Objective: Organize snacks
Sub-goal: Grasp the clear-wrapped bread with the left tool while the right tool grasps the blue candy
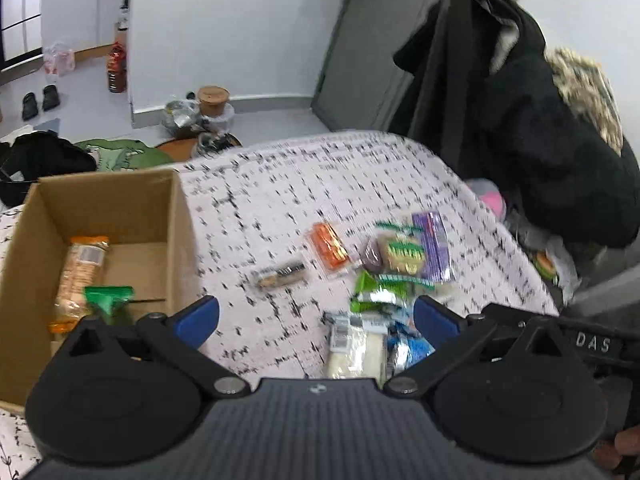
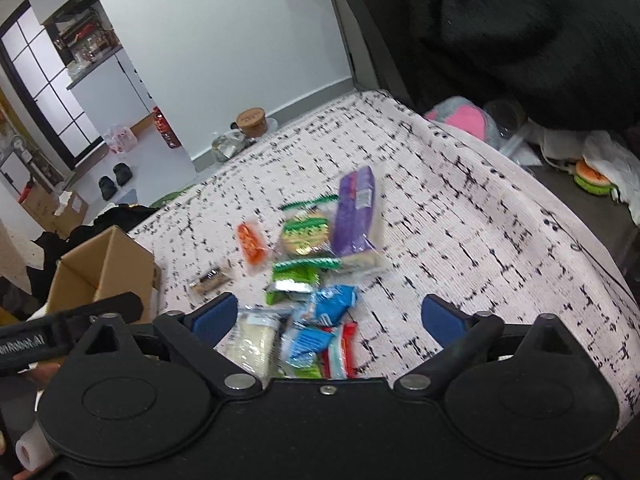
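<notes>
My right hand-held gripper [image 2: 327, 316] hangs wide and empty directly over the blue crinkly snack packet [image 2: 334, 299] on the speckled worktop [image 2: 480, 240]; my left hand-held gripper [image 1: 316, 318], also wide, sits nearer the brown cardboard box [image 1: 100, 216].

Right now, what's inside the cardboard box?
Inside the cardboard box, the left wrist view shows a long pack of crackers along the left wall and a green packet beside it. The near corner is hidden behind the left gripper, so more could lie there.
</notes>
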A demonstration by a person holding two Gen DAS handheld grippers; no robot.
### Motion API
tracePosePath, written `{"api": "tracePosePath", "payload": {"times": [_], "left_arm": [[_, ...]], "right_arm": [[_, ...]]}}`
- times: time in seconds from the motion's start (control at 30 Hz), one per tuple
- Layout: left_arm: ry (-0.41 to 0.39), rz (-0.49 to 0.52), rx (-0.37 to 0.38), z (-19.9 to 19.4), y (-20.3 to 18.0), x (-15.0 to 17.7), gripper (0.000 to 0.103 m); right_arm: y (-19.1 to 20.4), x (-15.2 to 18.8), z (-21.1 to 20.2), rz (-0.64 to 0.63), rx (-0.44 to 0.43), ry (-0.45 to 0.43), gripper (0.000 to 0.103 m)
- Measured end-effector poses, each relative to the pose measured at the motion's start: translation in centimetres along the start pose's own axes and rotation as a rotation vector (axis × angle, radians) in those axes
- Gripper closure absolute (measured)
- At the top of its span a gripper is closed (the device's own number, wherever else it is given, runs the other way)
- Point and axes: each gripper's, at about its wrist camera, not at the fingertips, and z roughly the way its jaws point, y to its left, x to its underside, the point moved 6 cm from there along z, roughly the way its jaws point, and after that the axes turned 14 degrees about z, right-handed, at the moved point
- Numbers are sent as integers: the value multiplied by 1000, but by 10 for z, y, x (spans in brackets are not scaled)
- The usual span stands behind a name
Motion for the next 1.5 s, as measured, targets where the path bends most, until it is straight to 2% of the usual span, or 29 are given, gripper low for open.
{"api": "tracePosePath", "payload": {"times": [0.1, 0.5, 0.6, 0.73, 1.07, 1.17, 1.23, 1.3, 1.5], "left_arm": [[3, -3, 38, 9, -8, 4, 0], [27, -19, 62, 47, -24, 16, 3], [40, -37, 69, 57, -26, 20, 10], [59, -66, 62, 68, -24, 24, 19], [103, -60, 80, 98, -36, 31, 28], [132, -89, 99, 108, -36, 36, 36], [130, -83, 82, 109, -33, 36, 48], [130, -90, 71, 110, -30, 36, 55], [116, -99, 54, 109, -25, 33, 58]], "right_arm": [[-5, 1, 4, 5, 7, 4, 13], [-17, 0, 33, 72, -35, 52, 37], [-18, 0, 42, 91, -39, 66, 40], [-22, -3, 53, 121, -41, 76, 41], [-23, -1, 75, 163, -41, 120, 41], [-22, -1, 80, 166, -38, 130, 41], [-20, -1, 84, 161, -38, 134, 41], [-20, -1, 88, 166, -35, 142, 41], [-15, 2, 97, 169, -30, 150, 41]]}}
